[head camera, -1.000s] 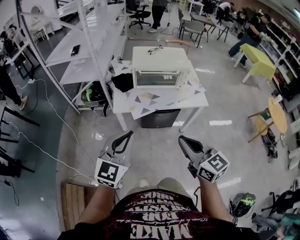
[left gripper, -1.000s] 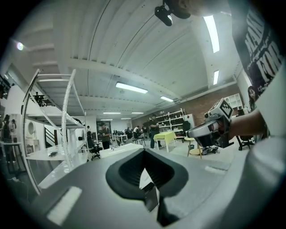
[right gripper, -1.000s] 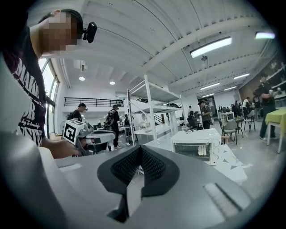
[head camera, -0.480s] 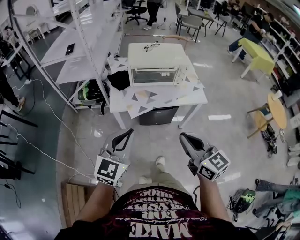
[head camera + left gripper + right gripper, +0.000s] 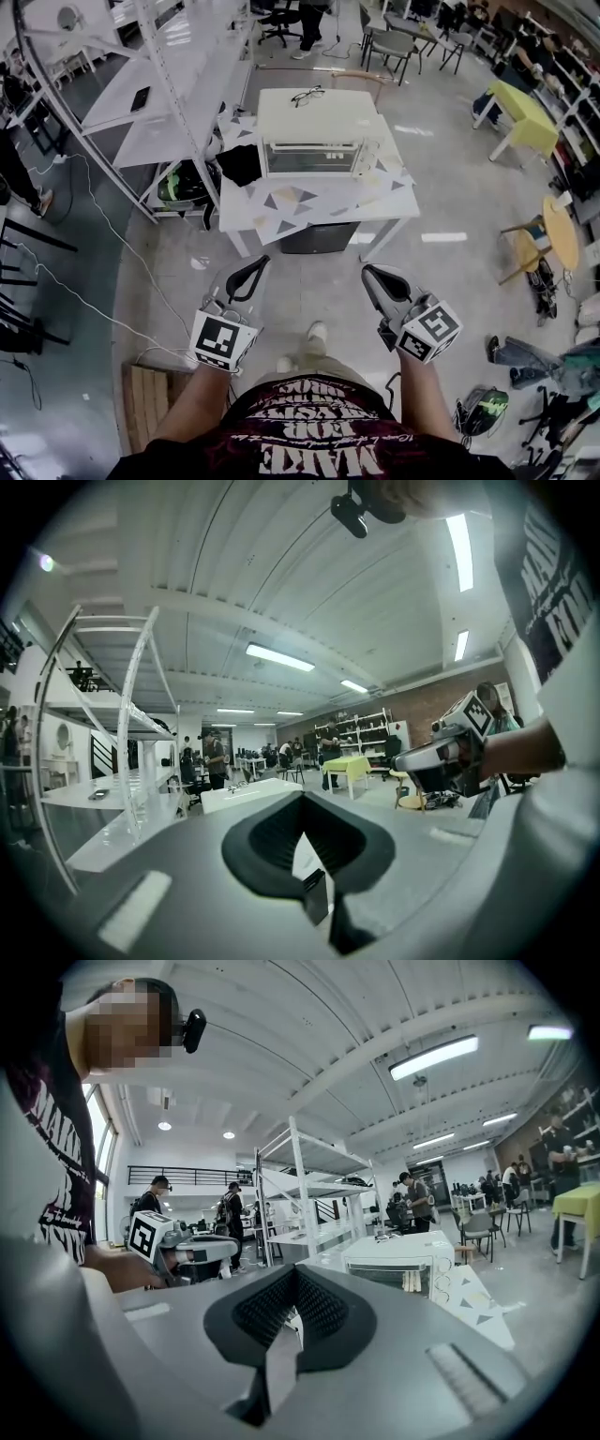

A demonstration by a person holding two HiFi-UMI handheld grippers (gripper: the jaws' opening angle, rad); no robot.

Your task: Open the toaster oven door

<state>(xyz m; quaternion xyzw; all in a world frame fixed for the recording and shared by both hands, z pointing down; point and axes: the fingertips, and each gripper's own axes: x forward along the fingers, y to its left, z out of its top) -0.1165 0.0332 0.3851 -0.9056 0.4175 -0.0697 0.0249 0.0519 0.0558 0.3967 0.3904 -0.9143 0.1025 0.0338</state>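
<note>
Left gripper [image 5: 254, 271] and right gripper [image 5: 372, 277], jaws pressed together and empty, hover at lower centre, well apart from the closed toaster oven [image 5: 312, 150].

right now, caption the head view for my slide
Left claw and right claw, shut and empty, held short of the closed toaster oven on a white table.

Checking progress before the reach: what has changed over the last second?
The person has taken a step toward the table; a shoe now shows between the grippers. The left gripper and right gripper stay shut, empty and well short of the oven, whose door is still closed.
</note>
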